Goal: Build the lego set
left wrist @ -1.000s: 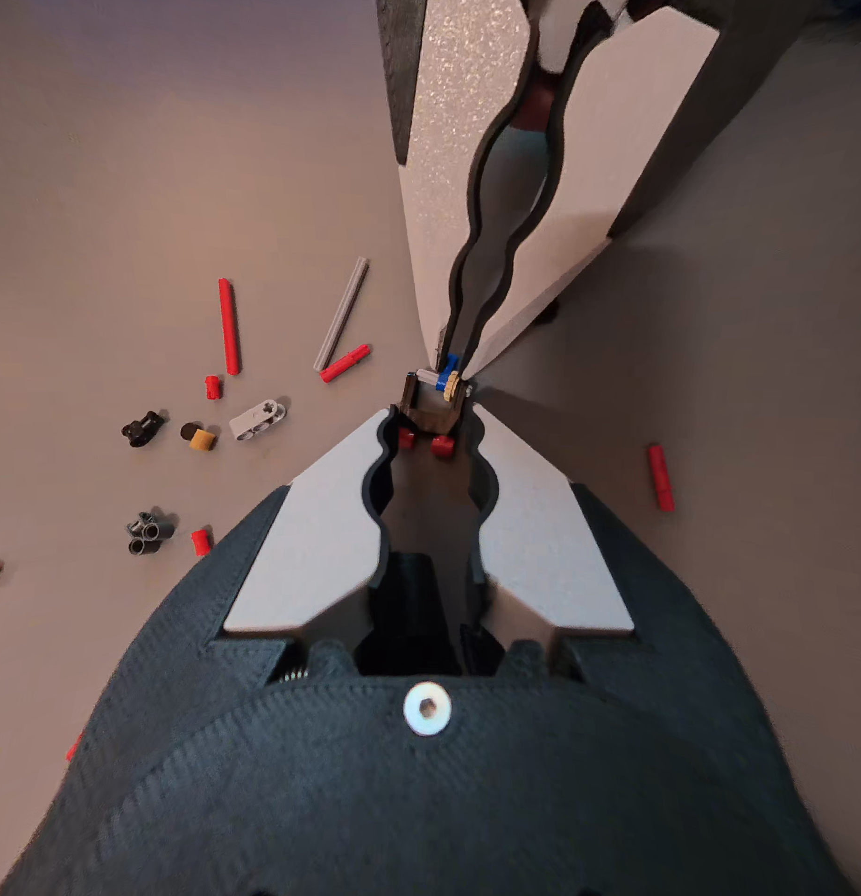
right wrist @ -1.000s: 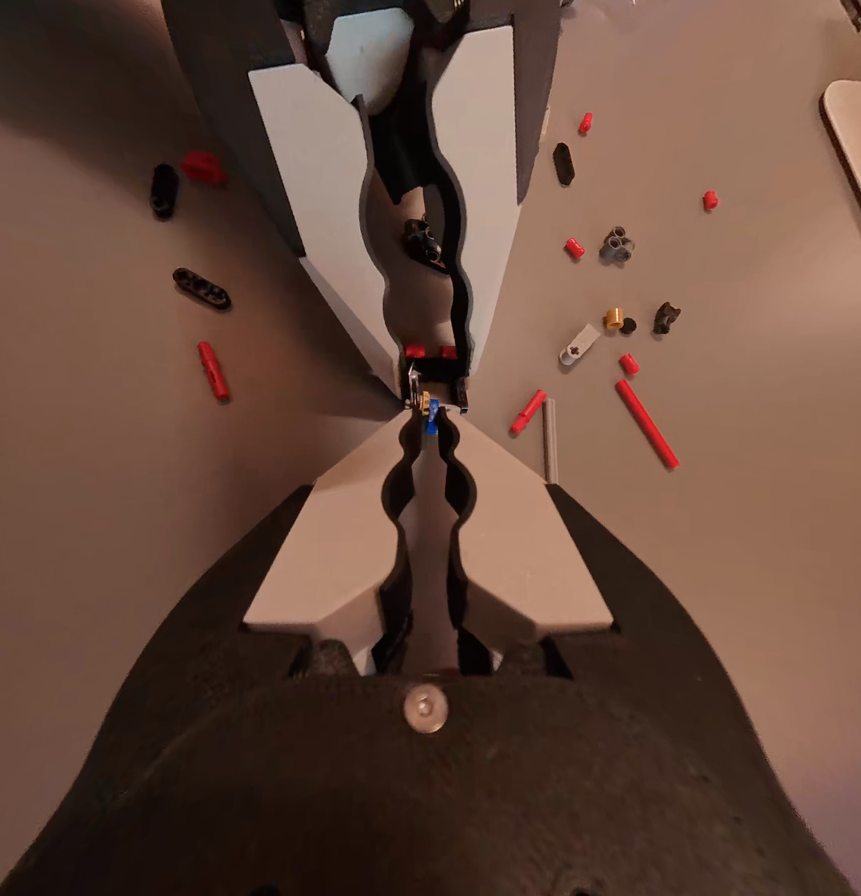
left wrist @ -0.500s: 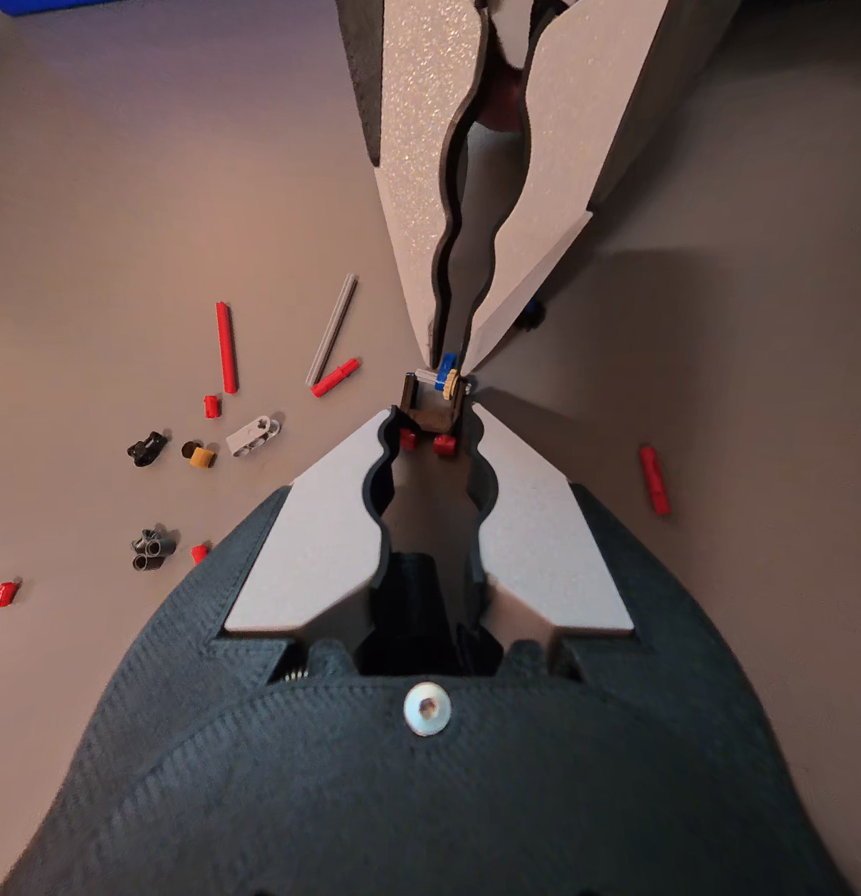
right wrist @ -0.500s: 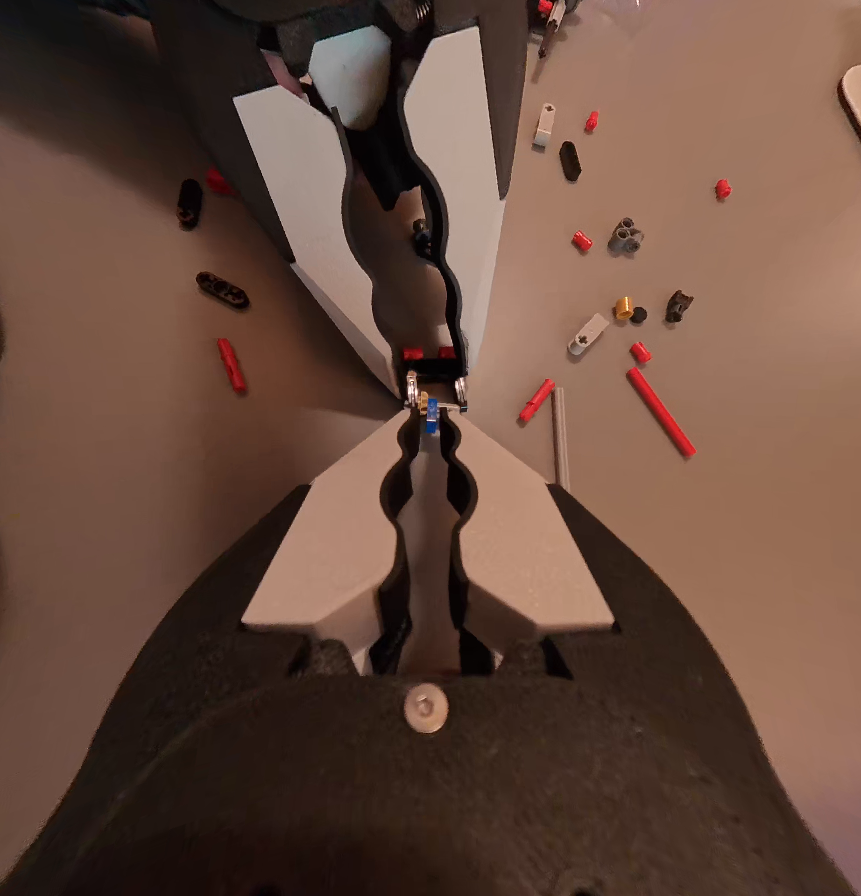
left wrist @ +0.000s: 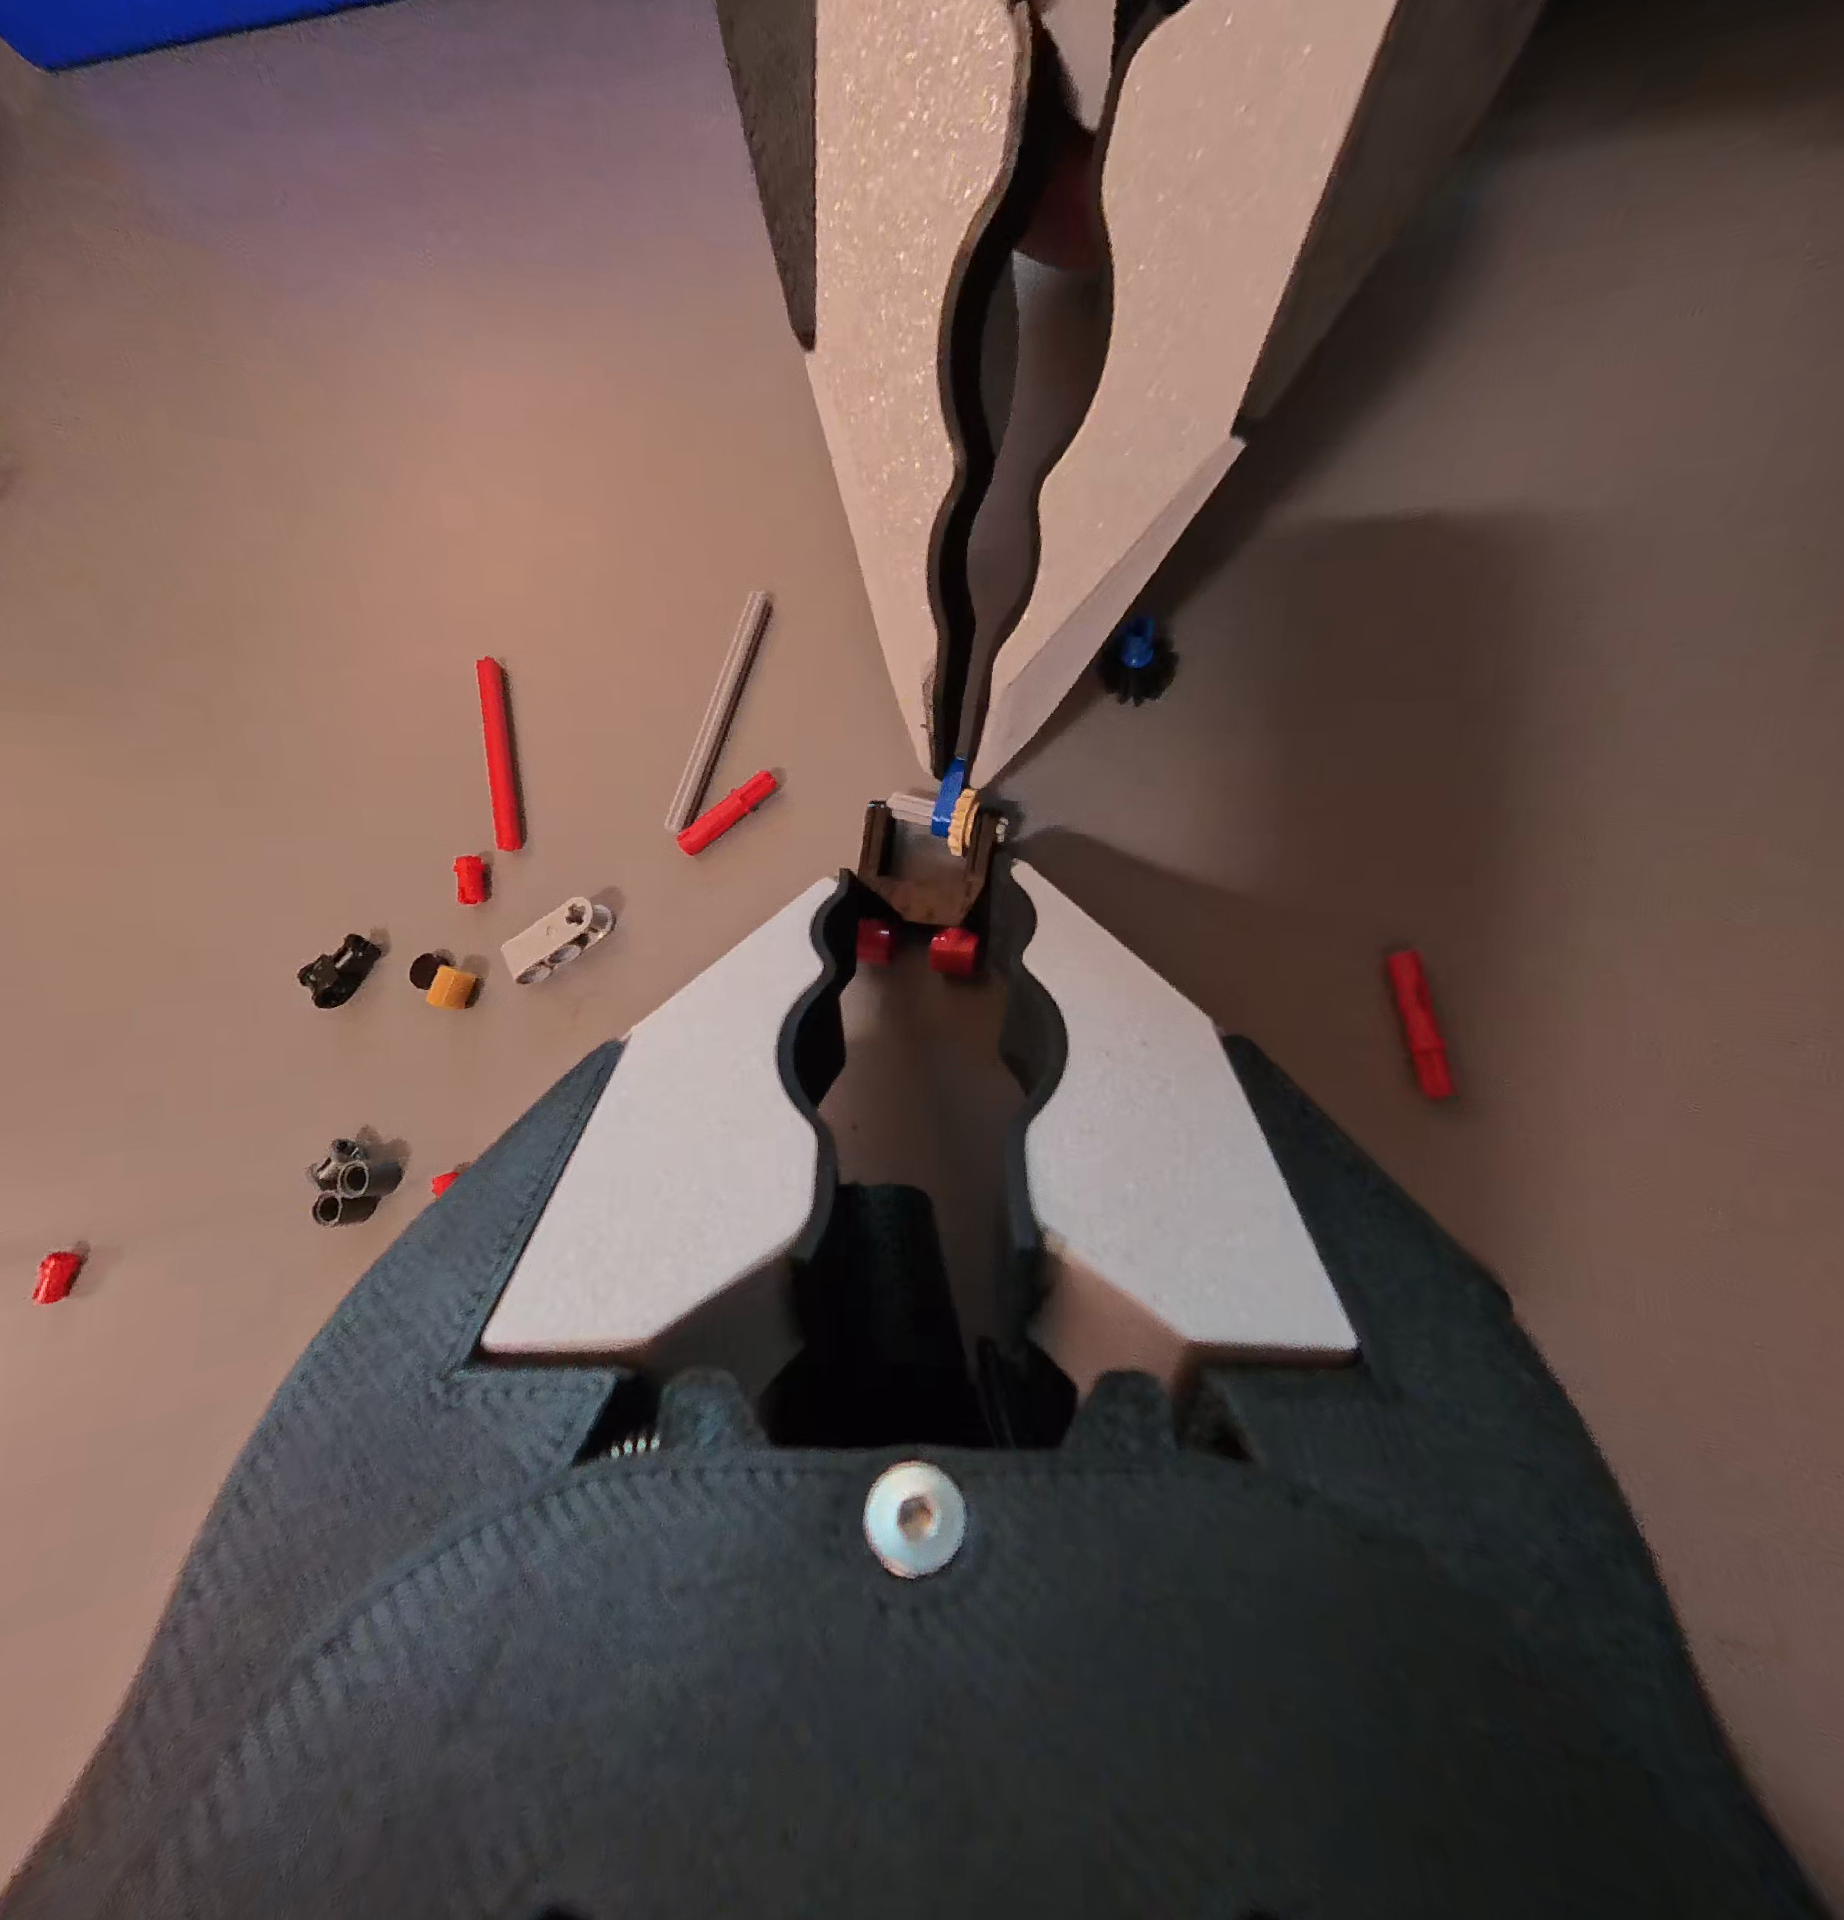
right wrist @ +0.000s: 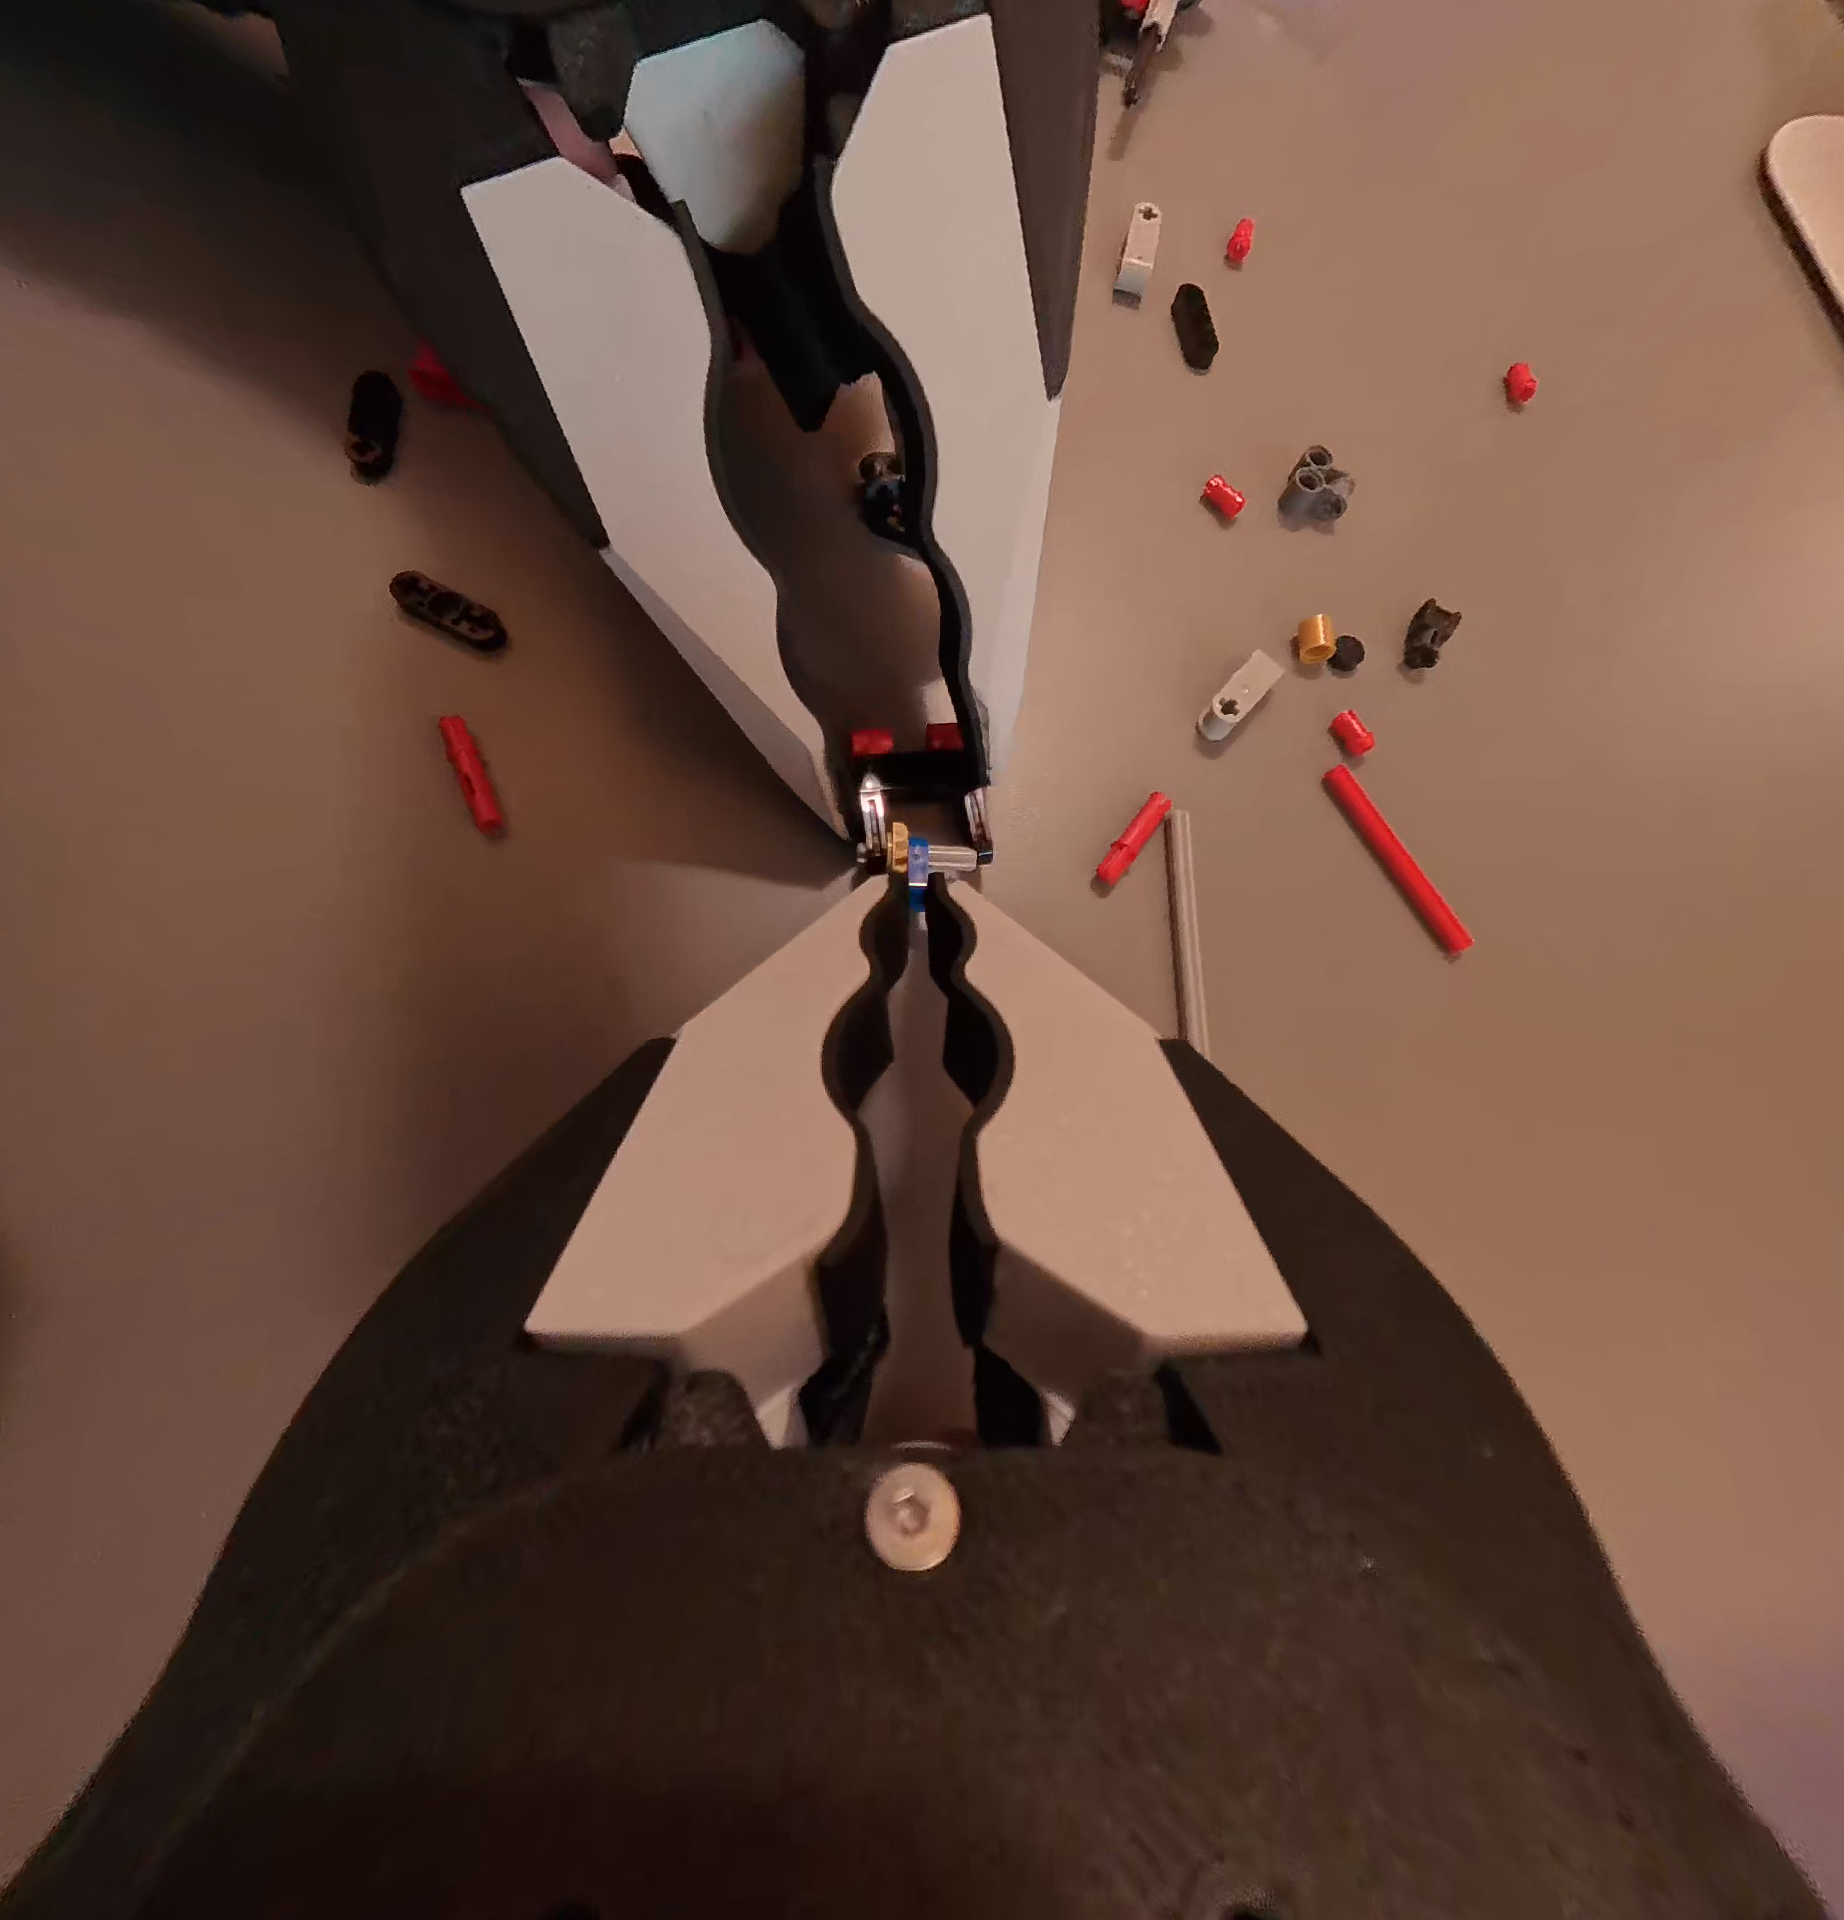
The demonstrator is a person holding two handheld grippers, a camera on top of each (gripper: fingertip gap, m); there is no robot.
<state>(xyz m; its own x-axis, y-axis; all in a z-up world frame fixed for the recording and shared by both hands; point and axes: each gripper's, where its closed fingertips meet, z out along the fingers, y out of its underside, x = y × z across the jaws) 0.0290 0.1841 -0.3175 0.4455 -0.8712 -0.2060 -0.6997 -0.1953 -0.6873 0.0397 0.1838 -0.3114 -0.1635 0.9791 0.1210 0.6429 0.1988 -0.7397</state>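
Observation:
My left gripper (left wrist: 923, 894) is shut on a small black U-shaped frame (left wrist: 913, 899) with two red pins (left wrist: 954, 951) at its base, held above the table. My right gripper (right wrist: 913, 902) faces it tip to tip and is shut on a blue piece (right wrist: 916, 883). That piece sits on a short grey axle (right wrist: 949, 857) next to a tan gear (right wrist: 897, 847), between the frame's two arms (right wrist: 918, 774). In the left wrist view the right gripper (left wrist: 954, 769) comes in from above, with the blue piece (left wrist: 949, 800) and the tan gear (left wrist: 966, 821) at its tips.
Loose parts lie on the brown table: a long red axle (left wrist: 500, 753), a grey axle (left wrist: 718, 712), red pins (left wrist: 1420, 1023), a grey connector (left wrist: 556, 940), a tan bush (left wrist: 450, 985), a black gear (left wrist: 1136, 665), black beams (right wrist: 447, 611). A pale board edge (right wrist: 1832, 229) is far right. The grippers are tip to tip, or close to it.
Both grippers keep their hold and stay tip to tip. The pair has drifted over the table, and the black gear has come into sight beside the right gripper. More of the grey axle shows.

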